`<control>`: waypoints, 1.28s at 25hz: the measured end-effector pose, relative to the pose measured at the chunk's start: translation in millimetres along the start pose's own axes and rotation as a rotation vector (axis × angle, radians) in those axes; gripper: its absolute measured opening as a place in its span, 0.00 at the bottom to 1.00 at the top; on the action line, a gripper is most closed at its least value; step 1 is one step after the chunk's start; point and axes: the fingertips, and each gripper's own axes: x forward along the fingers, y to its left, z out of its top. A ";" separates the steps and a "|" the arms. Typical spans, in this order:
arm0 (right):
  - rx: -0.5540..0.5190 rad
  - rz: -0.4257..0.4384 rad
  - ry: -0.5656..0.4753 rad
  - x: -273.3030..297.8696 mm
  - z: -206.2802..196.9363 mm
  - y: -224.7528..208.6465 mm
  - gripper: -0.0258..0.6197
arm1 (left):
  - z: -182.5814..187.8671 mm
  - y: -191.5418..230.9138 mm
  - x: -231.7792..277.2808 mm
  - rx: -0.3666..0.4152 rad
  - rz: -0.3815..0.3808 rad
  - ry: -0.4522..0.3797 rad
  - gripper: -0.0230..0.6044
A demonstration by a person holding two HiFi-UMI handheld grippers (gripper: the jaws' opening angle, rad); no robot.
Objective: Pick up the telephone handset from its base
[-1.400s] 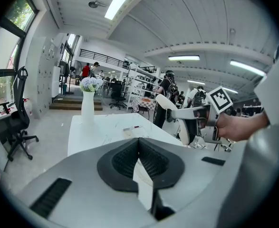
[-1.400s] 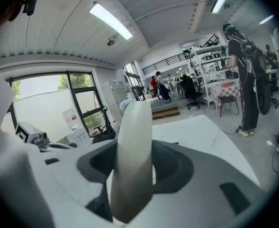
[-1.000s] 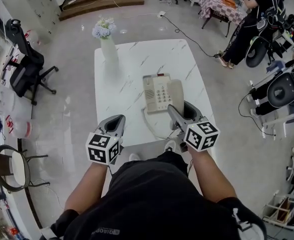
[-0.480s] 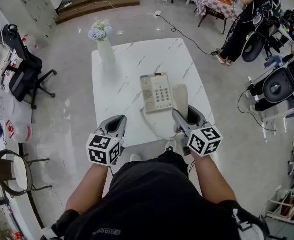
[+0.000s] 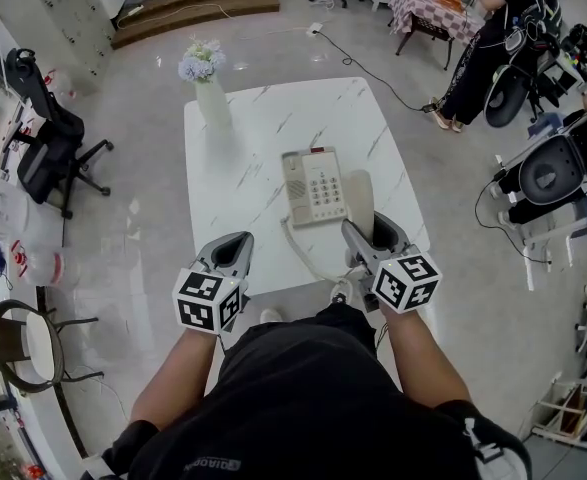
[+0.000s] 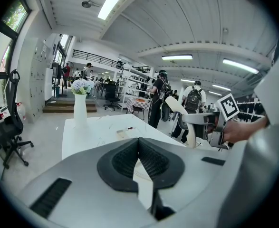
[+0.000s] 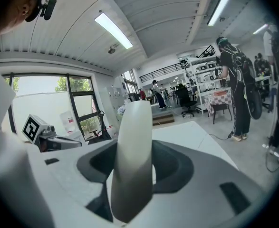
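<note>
Right gripper view: right gripper (image 7: 138,167) clamped on handset (image 7: 135,122), held upright, clear of base (image 5: 315,186), just right of it. Left gripper (image 6: 139,148) jaws together, empty, idle at near edge of counter (image 5: 263,128); single-gripper job.

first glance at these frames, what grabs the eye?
The cream handset stands out, clamped upright in the right gripper, lifted off the base and just right of it. The base sits mid-way on a white marble table. The left gripper hangs shut and empty at the table's near edge, and a white vase of flowers stands at the far left corner.
</note>
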 end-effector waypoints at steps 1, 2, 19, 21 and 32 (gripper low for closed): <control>-0.001 0.000 0.001 0.4 0.6 0.5 0.37 | 0.5 0.4 -0.2 -0.001 0.000 -0.001 0.04; -0.002 0.000 0.001 0.7 0.8 0.9 0.37 | 1.0 0.9 -0.4 -0.001 0.000 -0.001 0.04; -0.003 0.012 0.014 3.8 -0.7 1.3 0.38 | 7.5 2.5 3.5 -0.002 -0.006 -0.008 0.04; -0.002 0.012 0.014 4.5 -0.7 1.2 0.37 | 7.7 3.6 3.5 -0.002 -0.005 -0.007 0.04; 0.000 0.014 0.019 5.9 -0.3 1.2 0.37 | 8.9 4.6 3.9 -0.002 -0.005 -0.006 0.04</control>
